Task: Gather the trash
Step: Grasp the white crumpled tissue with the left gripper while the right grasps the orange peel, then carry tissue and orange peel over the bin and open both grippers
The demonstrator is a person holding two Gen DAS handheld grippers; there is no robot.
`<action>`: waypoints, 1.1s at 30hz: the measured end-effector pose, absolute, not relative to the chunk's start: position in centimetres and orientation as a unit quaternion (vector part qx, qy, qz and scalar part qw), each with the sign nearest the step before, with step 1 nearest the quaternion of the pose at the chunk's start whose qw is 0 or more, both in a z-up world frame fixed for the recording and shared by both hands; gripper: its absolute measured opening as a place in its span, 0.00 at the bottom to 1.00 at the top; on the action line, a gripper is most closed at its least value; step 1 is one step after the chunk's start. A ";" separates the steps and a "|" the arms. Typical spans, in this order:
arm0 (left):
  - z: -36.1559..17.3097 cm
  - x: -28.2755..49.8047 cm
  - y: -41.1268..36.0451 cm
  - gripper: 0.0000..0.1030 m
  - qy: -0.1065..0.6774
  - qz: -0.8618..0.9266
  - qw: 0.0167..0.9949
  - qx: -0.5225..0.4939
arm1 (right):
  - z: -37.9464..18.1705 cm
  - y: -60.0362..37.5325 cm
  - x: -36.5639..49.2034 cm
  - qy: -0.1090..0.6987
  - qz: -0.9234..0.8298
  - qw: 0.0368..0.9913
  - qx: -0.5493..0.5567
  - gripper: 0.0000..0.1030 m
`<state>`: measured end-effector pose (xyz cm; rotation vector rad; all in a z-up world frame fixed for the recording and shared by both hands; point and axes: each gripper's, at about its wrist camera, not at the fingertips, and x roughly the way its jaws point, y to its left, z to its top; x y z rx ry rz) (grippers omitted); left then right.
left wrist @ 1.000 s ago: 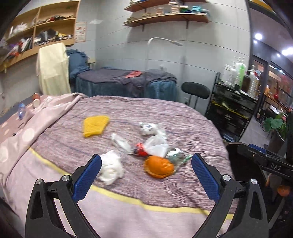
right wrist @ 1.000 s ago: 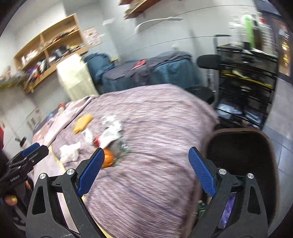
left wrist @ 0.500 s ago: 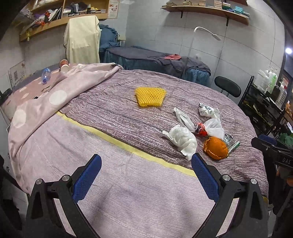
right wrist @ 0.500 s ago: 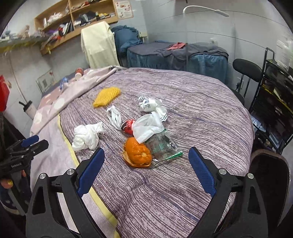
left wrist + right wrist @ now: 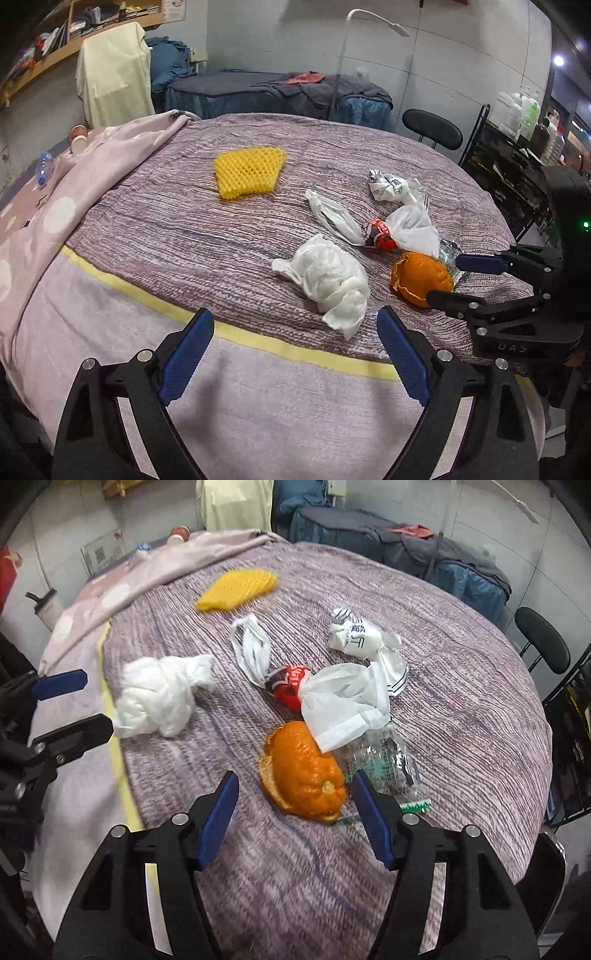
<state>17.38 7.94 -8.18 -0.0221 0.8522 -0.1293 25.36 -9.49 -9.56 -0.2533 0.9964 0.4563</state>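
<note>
Two grippers over a bed [image 5: 155, 236]; left gripper [image 5: 295, 354] wide open, nothing held, above the near pale band just short of the yellow stripe [image 5: 258, 341]; right gripper [image 5: 291, 805] wide open, nothing held, fingers either side of the orange peel [image 5: 303, 771], not seen touching it; peel's long axis toward that gripper, stem end nearest. Tissue wad [image 5: 328, 277] just ahead of left gripper, long axis slanting toward its right finger. White bag [image 5: 343, 698] overlapping peel's far edge; red wrapper [image 5: 288, 681] touching bag; clear wrapper [image 5: 384, 764] just right of peel; printed bag [image 5: 354, 635] and twisted bag [image 5: 251, 650] farther back; yellow foam net [image 5: 249, 171] apart, toward far side. Open cover left of net and along the near band; bed edge close on the right, chair [image 5: 432, 127] and rack [image 5: 509, 162] beyond it.
</note>
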 end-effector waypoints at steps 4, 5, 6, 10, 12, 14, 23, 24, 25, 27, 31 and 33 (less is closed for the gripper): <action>-8.9 19.5 6.7 0.77 0.434 -0.072 0.898 0.005 | -10.7 -8.4 27.1 0.491 0.215 0.832 -0.141 0.55; -9.2 20.1 6.5 0.70 0.439 -0.073 0.896 0.008 | -11.0 -8.1 27.4 0.495 0.214 0.829 -0.150 0.52; -9.6 20.7 6.5 0.62 0.445 -0.069 0.893 0.010 | -11.3 -7.9 27.6 0.497 0.214 0.827 -0.156 0.50; -9.8 21.4 6.5 0.41 0.446 -0.079 0.891 -0.005 | -11.4 -7.9 28.1 0.490 0.210 0.831 -0.158 0.40; -9.6 21.0 6.4 0.31 0.440 -0.082 0.894 -0.010 | -11.3 -8.3 27.9 0.486 0.212 0.834 -0.150 0.37; -9.5 20.6 6.4 0.28 0.435 -0.078 0.897 -0.009 | -11.1 -8.5 27.8 0.482 0.220 0.837 -0.138 0.35; -7.6 18.0 7.3 0.26 0.403 -0.052 0.914 -0.021 | -9.5 -10.5 25.7 0.474 0.266 0.838 -0.048 0.33; -7.2 17.5 7.4 0.26 0.398 -0.050 0.916 -0.026 | -9.3 -10.6 25.2 0.471 0.269 0.839 -0.042 0.33; -6.9 17.1 7.5 0.26 0.394 -0.049 0.917 -0.030 | -9.1 -10.9 24.7 0.468 0.270 0.841 -0.036 0.33; -6.3 16.4 7.5 0.26 0.383 -0.049 0.922 -0.037 | -8.5 -11.7 23.6 0.459 0.272 0.845 -0.018 0.33; -5.6 15.0 6.9 0.26 0.362 -0.059 0.929 -0.046 | -7.0 -13.4 21.6 0.434 0.273 0.858 0.011 0.33; -5.2 14.4 6.5 0.26 0.351 -0.066 0.932 -0.055 | -6.1 -14.4 20.8 0.417 0.269 0.868 0.026 0.33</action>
